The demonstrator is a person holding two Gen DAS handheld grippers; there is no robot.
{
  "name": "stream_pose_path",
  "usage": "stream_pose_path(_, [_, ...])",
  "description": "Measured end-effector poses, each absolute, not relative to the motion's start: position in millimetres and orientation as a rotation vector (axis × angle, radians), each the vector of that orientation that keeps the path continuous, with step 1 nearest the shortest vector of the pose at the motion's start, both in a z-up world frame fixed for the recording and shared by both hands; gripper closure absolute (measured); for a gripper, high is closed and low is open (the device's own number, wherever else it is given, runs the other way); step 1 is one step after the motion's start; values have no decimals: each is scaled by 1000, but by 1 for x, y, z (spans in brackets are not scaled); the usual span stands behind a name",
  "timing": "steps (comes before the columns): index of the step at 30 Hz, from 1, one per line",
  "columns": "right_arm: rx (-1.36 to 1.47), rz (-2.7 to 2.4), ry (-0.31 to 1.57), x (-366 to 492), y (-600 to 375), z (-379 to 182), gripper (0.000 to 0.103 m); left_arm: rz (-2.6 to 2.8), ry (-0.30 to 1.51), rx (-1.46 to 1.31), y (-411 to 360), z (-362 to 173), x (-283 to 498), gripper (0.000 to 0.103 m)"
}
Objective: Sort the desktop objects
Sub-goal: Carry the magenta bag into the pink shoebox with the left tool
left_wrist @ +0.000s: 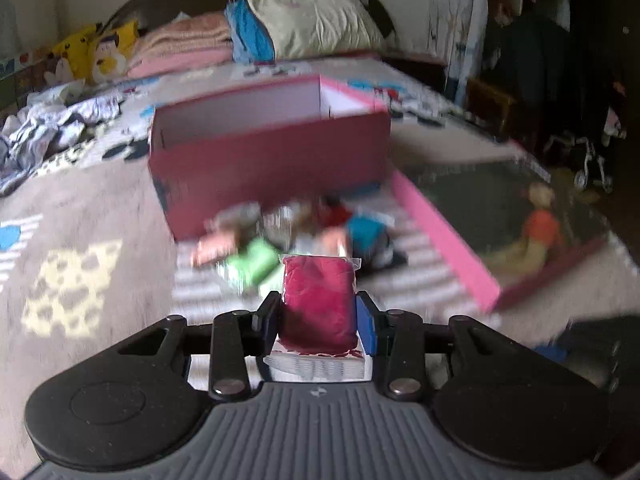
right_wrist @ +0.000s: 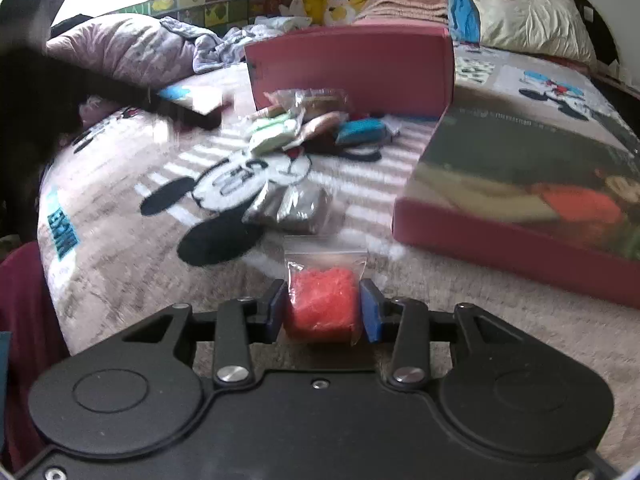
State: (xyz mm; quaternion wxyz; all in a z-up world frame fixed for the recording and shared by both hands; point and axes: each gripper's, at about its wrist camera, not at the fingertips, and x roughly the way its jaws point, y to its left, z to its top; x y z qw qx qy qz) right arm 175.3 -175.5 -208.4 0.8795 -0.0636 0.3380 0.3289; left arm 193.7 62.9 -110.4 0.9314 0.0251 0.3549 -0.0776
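Note:
My left gripper [left_wrist: 320, 312] is shut on a dark red clay packet [left_wrist: 319, 304] in clear wrap, held above the bedspread in front of an open pink-red box [left_wrist: 268, 160]. My right gripper [right_wrist: 323, 308] is shut on an orange-red clay packet [right_wrist: 323, 304] in a clear zip bag, low over the bed. A pile of small packets lies before the box: a green packet [left_wrist: 252, 262], a blue packet [left_wrist: 366, 234] and others; the right wrist view also shows that pile [right_wrist: 312, 124] and a grey packet [right_wrist: 294, 208] closer in.
The box lid [right_wrist: 520, 196], printed with a picture, lies flat at the right of the pile. Pillows [left_wrist: 312, 16], a pink blanket and plush toys [left_wrist: 96, 52] are at the bed's head. A dark shape [right_wrist: 36, 92], blurred, fills the left edge of the right wrist view.

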Motion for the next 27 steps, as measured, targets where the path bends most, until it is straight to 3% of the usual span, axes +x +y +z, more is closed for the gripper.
stream_pose_path(10, [-153, 694, 750, 180, -171, -209, 59, -153, 609, 70, 70, -64, 251, 65])
stream_pose_path(18, [-195, 746, 731, 171, -162, -215, 27, -134, 586, 62, 80, -50, 306, 65])
stream_pose_path(20, [-189, 747, 730, 171, -162, -214, 28, -123, 584, 67, 82, -48, 319, 65])
stream_pose_path(27, [-157, 699, 712, 172, -170, -212, 53, -88, 590, 71, 91, -50, 352, 65])
